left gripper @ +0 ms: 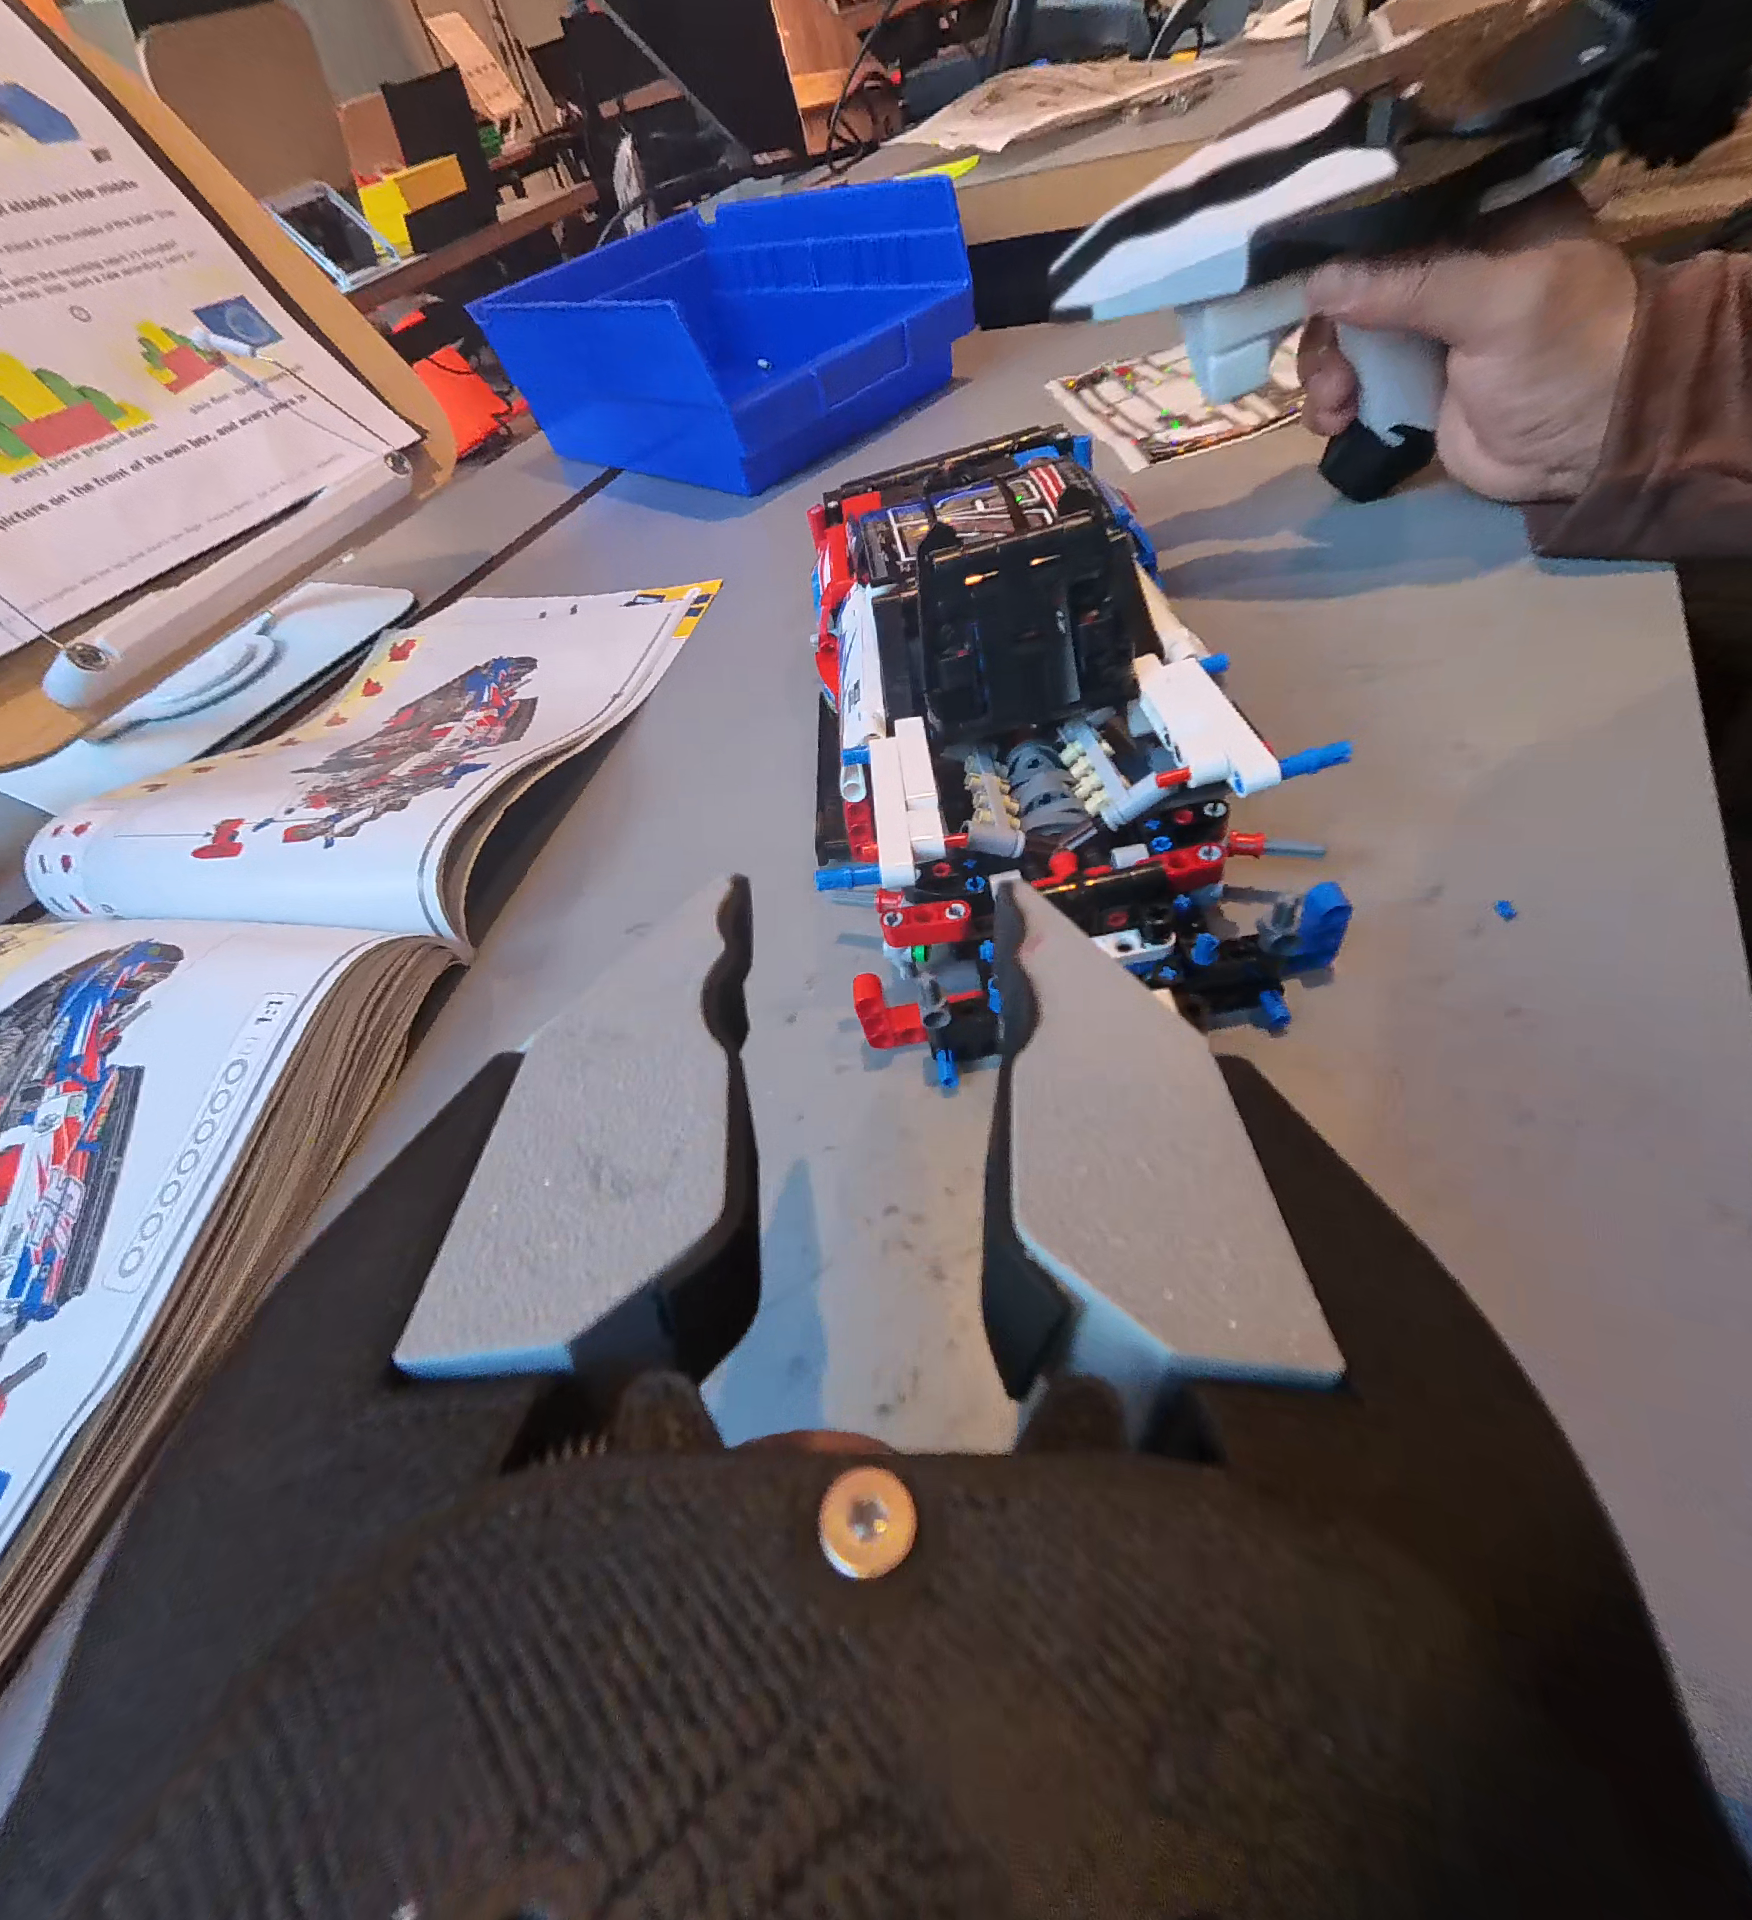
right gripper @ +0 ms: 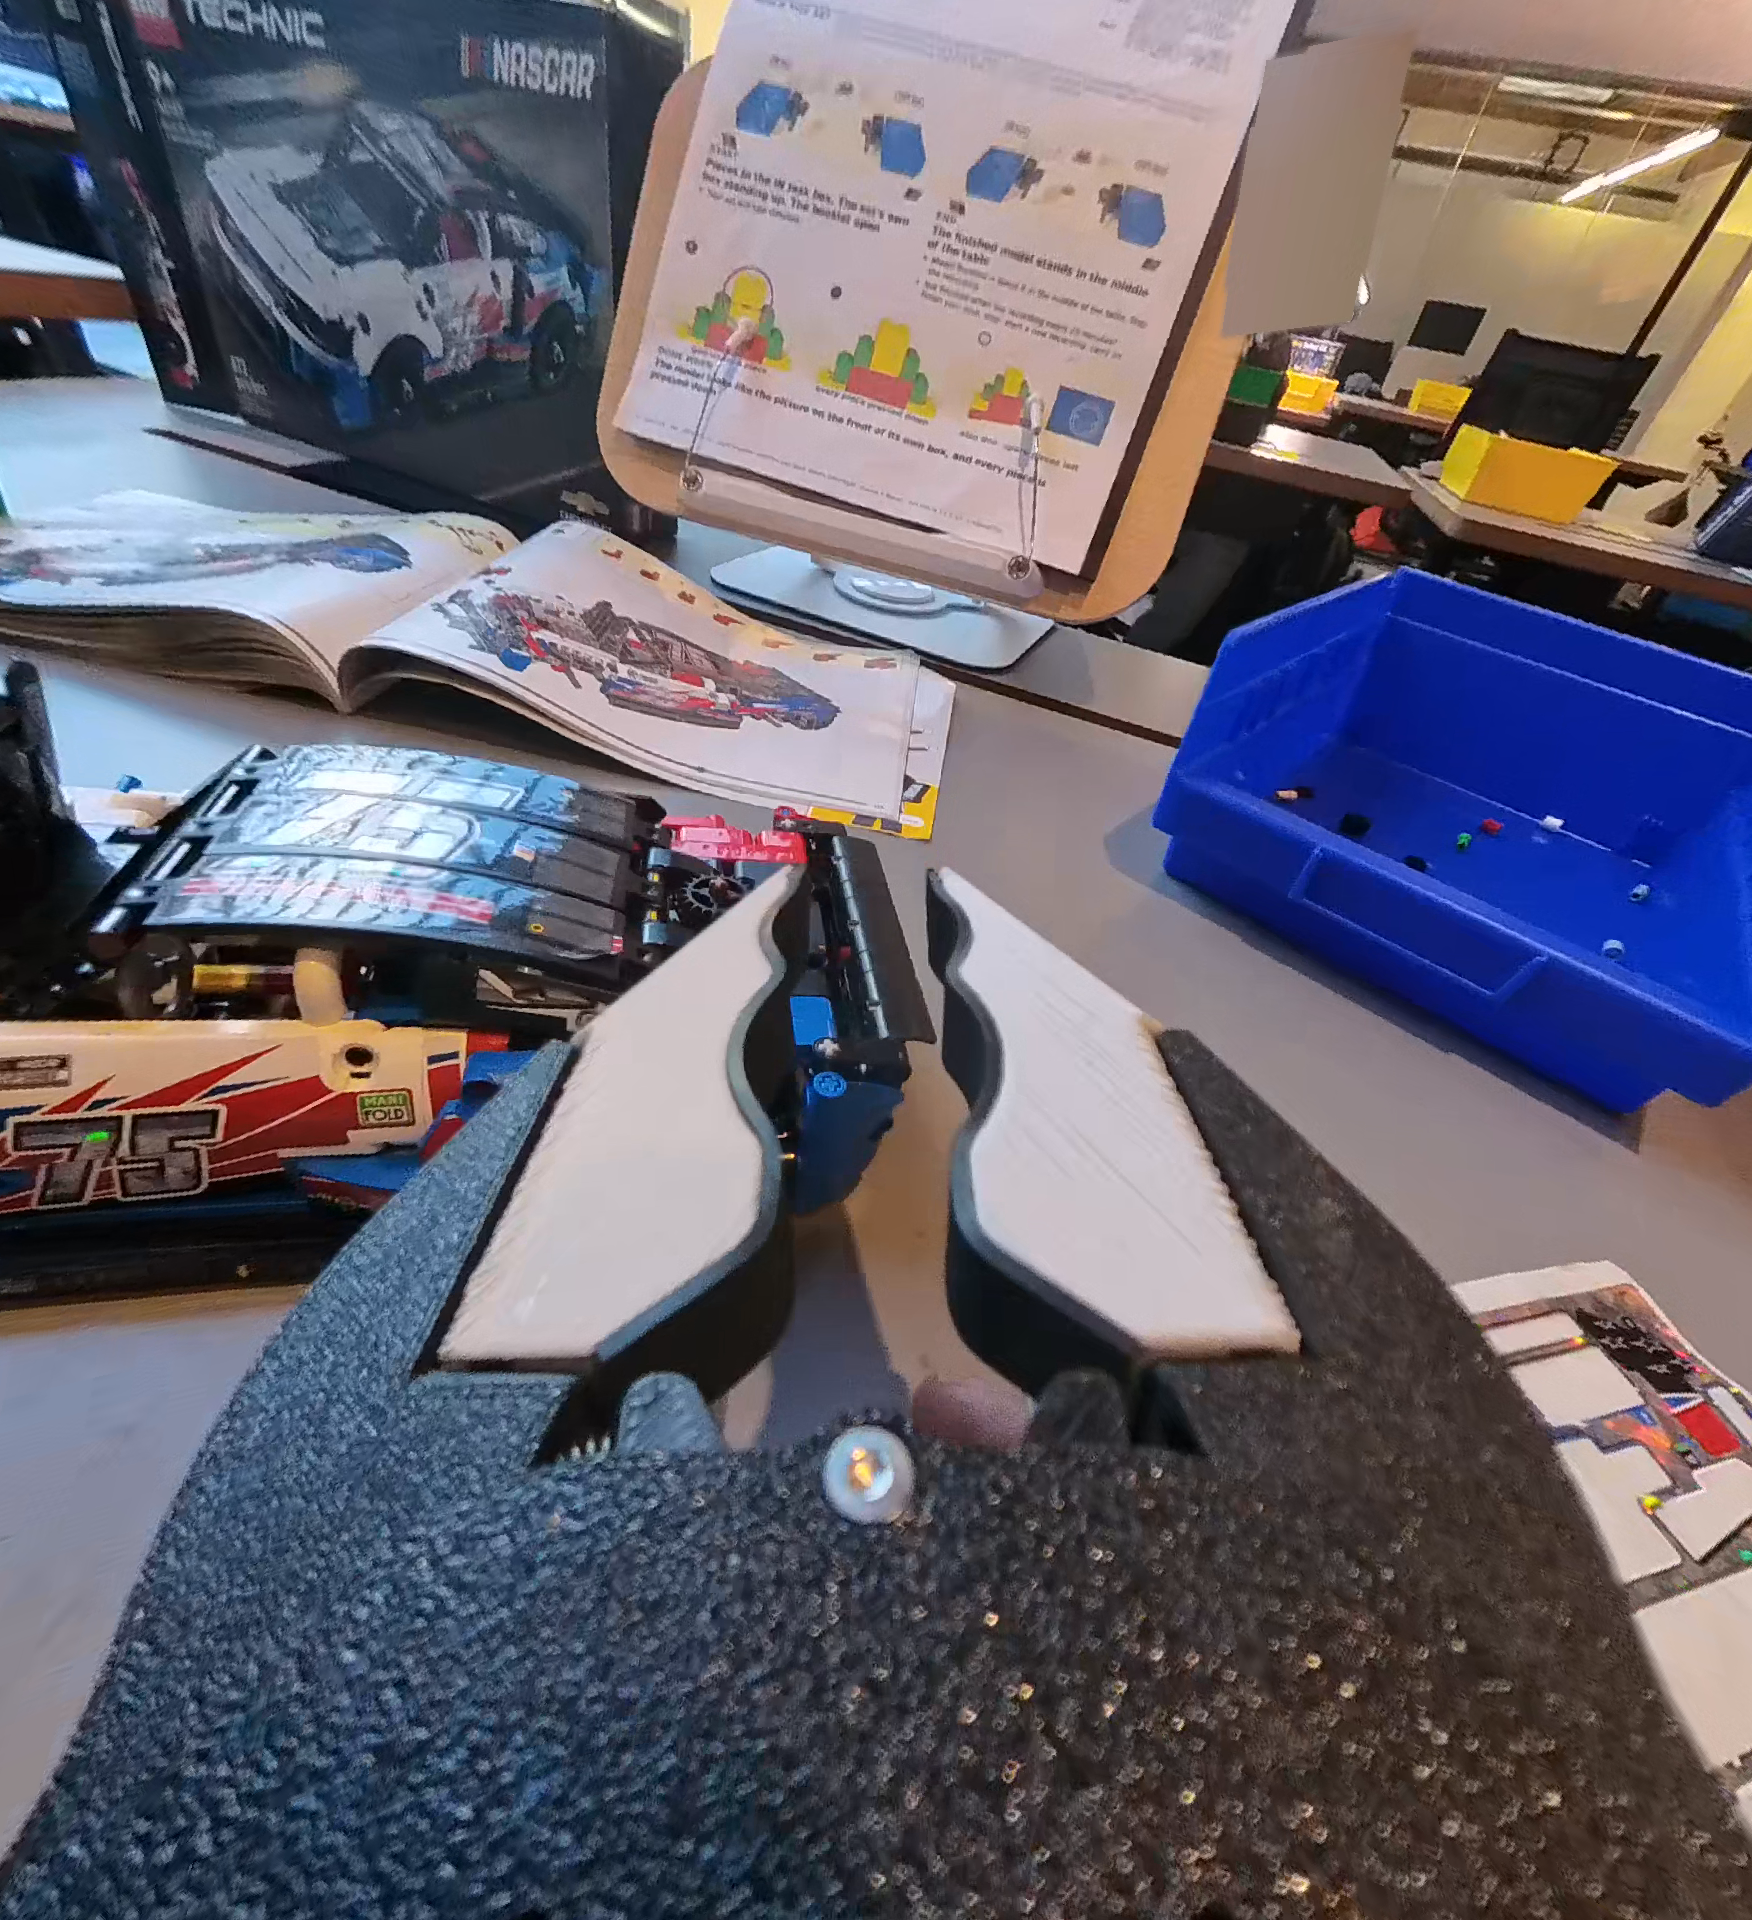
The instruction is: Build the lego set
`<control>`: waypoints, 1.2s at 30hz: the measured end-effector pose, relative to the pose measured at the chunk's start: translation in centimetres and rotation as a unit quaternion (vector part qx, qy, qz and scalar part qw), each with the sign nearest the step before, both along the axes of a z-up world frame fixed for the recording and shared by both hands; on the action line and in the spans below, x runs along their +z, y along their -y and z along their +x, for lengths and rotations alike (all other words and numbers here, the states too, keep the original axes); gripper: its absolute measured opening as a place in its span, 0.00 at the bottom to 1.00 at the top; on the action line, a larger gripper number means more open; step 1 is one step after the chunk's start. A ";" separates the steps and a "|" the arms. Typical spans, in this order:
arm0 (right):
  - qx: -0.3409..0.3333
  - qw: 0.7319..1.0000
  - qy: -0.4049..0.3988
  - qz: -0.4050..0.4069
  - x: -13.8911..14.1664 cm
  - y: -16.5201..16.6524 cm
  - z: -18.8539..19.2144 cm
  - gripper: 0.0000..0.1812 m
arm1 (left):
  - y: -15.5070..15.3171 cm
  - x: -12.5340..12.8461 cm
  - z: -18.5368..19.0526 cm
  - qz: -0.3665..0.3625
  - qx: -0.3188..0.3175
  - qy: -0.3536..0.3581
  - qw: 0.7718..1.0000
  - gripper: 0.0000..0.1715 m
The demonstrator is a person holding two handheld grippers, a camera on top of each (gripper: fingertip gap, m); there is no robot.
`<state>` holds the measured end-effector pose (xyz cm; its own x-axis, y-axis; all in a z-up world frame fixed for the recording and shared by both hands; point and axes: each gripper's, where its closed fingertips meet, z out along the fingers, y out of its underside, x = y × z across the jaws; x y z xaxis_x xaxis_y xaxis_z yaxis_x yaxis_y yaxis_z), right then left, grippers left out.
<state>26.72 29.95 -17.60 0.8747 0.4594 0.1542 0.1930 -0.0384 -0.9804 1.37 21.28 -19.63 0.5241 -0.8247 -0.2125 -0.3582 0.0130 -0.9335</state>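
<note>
A partly built lego race car [left gripper: 1017, 717] in black, white, red and blue lies on the grey table; its side shows in the right wrist view [right gripper: 259, 997]. My left gripper [left gripper: 872, 904] is open and empty, its right finger close by the car's near end. My right gripper [right gripper: 867, 883] is open and empty, held above the car's end; it also shows in the left wrist view [left gripper: 1069, 291], raised in a person's hand [left gripper: 1474, 384]. The open instruction book [left gripper: 228, 935] lies left of the car.
A blue bin [right gripper: 1537, 987] with a few small loose pieces stands beyond the car. A sheet on a stand [right gripper: 945, 270], the set's box [right gripper: 363, 208] and a sticker sheet [right gripper: 1703, 1538] are around. A tiny blue piece [left gripper: 1504, 911] lies near the table's right edge [left gripper: 1724, 935]. Across from one pair of fingers to the other is roughly 25 cm. My right tips are about 25 cm from the tiny blue piece [left gripper: 1504, 911], my left tips only 15 cm.
</note>
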 end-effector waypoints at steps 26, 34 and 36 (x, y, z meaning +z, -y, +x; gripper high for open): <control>0.014 0.999 0.041 0.006 -0.5 -0.1 -1.3 0.11 | -0.8 -0.9 -0.4 -0.039 0.017 -0.001 0.999 0.24; 0.013 0.999 0.050 -0.003 -0.8 -0.3 -1.4 0.11 | -0.7 -1.2 -0.5 -0.036 0.026 -0.016 0.999 0.24; 0.014 0.999 0.050 -0.004 -0.9 -0.4 -1.5 0.11 | -0.9 -1.4 -0.7 -0.042 0.032 -0.017 0.998 0.25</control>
<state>25.25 30.32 -18.47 0.8419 0.4850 0.2366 0.2916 -0.0399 -0.9557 0.72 22.13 -21.02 0.5695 -0.8057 -0.1628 -0.3873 -0.0883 -0.9177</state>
